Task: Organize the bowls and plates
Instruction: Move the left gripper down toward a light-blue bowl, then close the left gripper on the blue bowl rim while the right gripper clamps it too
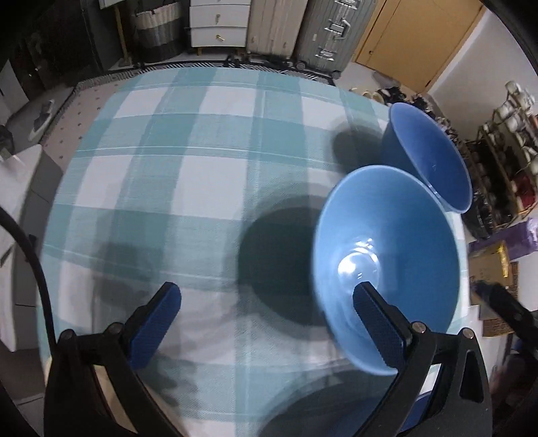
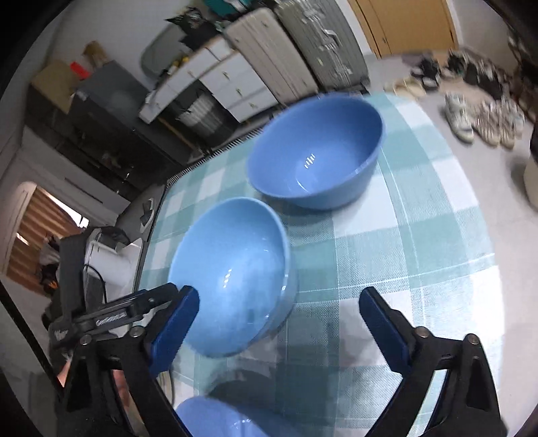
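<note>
Two blue bowls stand on a teal checked tablecloth (image 1: 188, 188). In the left wrist view the nearer, lighter bowl (image 1: 396, 235) is at the right and the darker bowl (image 1: 433, 158) is behind it. My left gripper (image 1: 269, 322) is open, its right finger (image 1: 376, 326) lying over the near bowl's inside and its left finger over bare cloth. The right wrist view shows the lighter bowl (image 2: 235, 269) in front and the darker one (image 2: 316, 151) beyond. My right gripper (image 2: 279, 326) is open, with the near bowl's lower edge between its fingers and untouched. A third blue bowl (image 2: 215, 420) peeks in below.
Beyond the table's far edge stand suitcases (image 1: 319, 30), a white drawer unit (image 1: 218, 23) and a wooden door (image 1: 410, 40). A shoe rack (image 1: 511, 141) is at the right, with shoes on the floor (image 2: 481, 117). The left gripper's black linkage (image 2: 111, 312) shows beside the near bowl.
</note>
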{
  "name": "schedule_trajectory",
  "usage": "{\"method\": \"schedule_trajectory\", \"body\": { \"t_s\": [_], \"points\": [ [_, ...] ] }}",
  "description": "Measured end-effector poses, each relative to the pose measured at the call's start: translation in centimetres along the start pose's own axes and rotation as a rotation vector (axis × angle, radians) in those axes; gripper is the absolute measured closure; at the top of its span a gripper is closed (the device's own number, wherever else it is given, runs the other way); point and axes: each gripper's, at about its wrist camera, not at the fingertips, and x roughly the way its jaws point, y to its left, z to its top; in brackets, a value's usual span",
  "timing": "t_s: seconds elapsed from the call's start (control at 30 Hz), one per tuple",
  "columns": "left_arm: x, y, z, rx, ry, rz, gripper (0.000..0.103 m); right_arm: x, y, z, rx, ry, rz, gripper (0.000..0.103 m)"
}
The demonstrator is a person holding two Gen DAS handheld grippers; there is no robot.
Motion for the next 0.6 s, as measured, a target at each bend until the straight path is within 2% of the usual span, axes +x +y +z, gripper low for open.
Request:
{"method": "schedule_trajectory", "body": {
  "t_s": [0.07,0.13,0.37,0.43,0.5,0.57,0.6],
  "points": [
    [0.4,-0.4,0.3,0.006,0.005,-0.022,0.001,1.1,-0.7,0.4,0.026,0.020,-0.008,0.029],
    [0.8,-0.6,0.7,0.012,0.015,-0.032,0.002,1.7,-0.9,0.8,0.034,0.029,-0.007,0.030],
    [1.6,-1.8,1.4,0.061,0.026,-0.069,0.006,3.7,-1.2,1.6,0.045,0.054,-0.035,0.055],
    [1.5,-2.0,1.5,0.078,0.014,-0.076,0.019,4.1,-1.0,1.8,0.036,0.060,-0.041,0.061],
    [1.6,-2.1,1.5,0.079,0.022,-0.080,0.037,4.2,-1.0,1.9,0.035,0.056,-0.048,0.064],
    [1.8,-2.0,1.6,0.071,0.031,-0.103,0.048,4.4,-1.1,2.1,0.039,0.058,-0.048,0.070],
    [1.9,-1.9,1.6,0.065,0.035,-0.117,0.049,4.5,-1.1,2.2,0.038,0.061,-0.048,0.071]
  ]
}}
